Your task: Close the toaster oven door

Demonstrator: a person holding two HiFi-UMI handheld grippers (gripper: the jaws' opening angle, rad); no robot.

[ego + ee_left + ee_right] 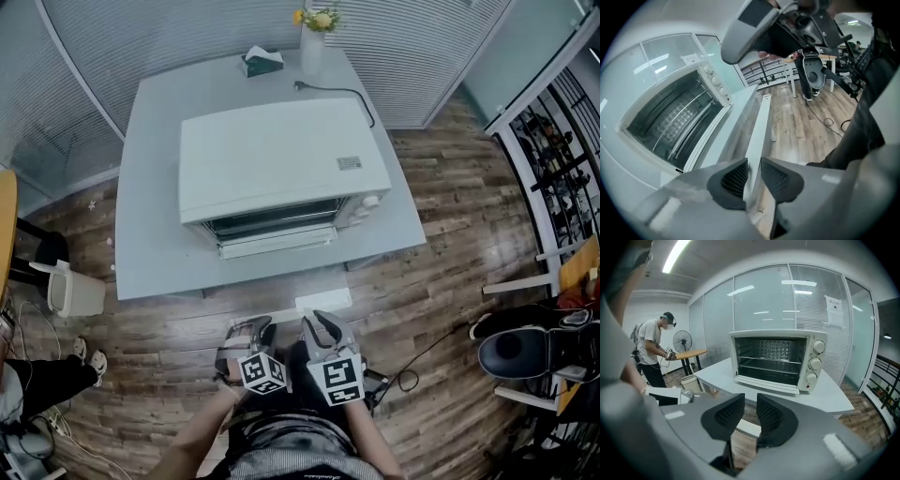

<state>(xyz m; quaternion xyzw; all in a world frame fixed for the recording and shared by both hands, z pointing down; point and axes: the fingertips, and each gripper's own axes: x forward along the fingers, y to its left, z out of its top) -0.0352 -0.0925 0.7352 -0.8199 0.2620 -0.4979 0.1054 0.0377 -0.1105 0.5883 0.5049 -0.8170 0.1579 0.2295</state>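
A white toaster oven (281, 155) stands on the grey table (150, 253), its door (277, 242) folded down and open toward me. Both grippers hang low near my body, short of the table's front edge. In the left gripper view the oven (670, 119) appears tilted at the left, its cavity open. The left gripper (753, 176) (246, 330) shows a narrow gap with nothing between its pads. From the right gripper view the oven (778, 359) faces me with its door (766, 383) down. A similar narrow gap, also holding nothing, shows on the right gripper (750, 413) (319, 326).
A tissue box (262, 61), a vase of flowers (313, 42) and the oven's power cord (337, 91) lie behind the oven. A white bin (70, 291) stands left of the table, a chair (525, 352) at the right. A person (654, 348) works at a wooden table far left.
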